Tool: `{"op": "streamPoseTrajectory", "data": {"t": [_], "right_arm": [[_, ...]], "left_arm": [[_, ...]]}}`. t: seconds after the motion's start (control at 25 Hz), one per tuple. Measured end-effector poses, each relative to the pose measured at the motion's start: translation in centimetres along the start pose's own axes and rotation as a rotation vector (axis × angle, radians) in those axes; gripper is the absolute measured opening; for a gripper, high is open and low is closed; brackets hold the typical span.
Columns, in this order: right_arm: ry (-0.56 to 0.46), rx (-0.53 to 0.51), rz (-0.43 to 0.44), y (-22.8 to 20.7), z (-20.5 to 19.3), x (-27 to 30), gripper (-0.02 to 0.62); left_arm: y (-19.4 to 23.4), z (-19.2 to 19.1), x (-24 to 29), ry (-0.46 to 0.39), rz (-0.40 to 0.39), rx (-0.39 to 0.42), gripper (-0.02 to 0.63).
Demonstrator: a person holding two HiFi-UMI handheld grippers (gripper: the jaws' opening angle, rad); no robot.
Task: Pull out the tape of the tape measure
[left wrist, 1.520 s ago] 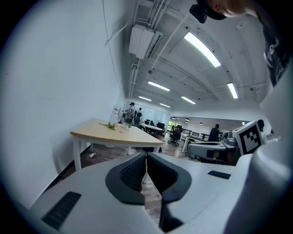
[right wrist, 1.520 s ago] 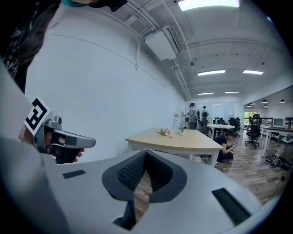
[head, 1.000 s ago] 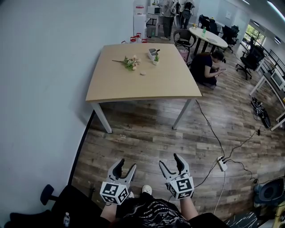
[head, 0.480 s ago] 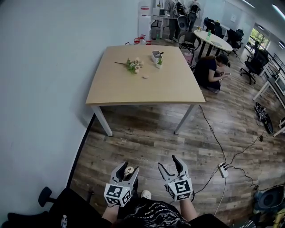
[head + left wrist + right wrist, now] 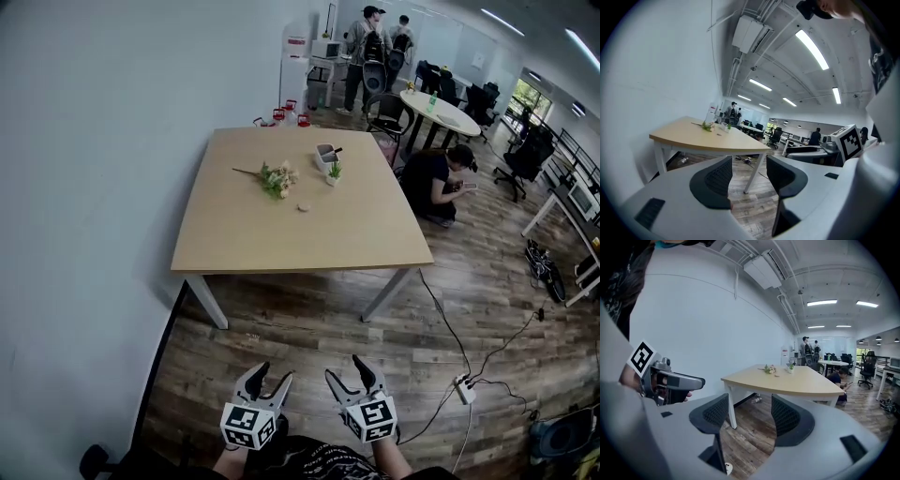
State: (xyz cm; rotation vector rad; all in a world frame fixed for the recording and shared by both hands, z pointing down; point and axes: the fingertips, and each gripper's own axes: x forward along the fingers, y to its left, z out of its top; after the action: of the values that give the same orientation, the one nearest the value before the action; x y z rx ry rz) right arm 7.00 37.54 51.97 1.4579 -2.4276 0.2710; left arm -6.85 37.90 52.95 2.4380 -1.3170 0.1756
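An office with a plank floor is seen, and a table is set against a white wall. Flowers, a pot and a small round thing, perhaps the tape measure, are laid on it. The left gripper and right gripper are held low over the floor, well apart from the table, jaws parted and empty.

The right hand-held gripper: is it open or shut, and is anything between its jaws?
Open and empty. The right hand-held gripper has its jaws apart, with only wood floor between them.
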Motion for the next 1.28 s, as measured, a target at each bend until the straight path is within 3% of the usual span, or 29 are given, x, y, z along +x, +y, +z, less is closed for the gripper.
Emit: {"op": "streamPoseTrajectory", "data": {"t": [0.2,0.48,0.84,1.28], "right_arm": [[0.018,-0.03,-0.004,-0.3,2.3,6.4,0.295],[0.004,0.0,-0.041,0.0,4.7,13.0,0.29],[0.023,0.029,-0.05,-0.9,5.5,17.1,0.29],[0.04,0.049,-0.016,-8.6,5.9,25.4,0.29]], "left_arm": [[4.9,2.8,3.9,0.007,-0.068,0.021,0.233],[10.9,6.4,7.1,0.001,-0.092,0.062,0.233],[14.9,7.1,9.8,0.026,-0.068,0.029,0.233],[19.0,8.4,17.9,0.042,0.008,0.017,0.232]]}}
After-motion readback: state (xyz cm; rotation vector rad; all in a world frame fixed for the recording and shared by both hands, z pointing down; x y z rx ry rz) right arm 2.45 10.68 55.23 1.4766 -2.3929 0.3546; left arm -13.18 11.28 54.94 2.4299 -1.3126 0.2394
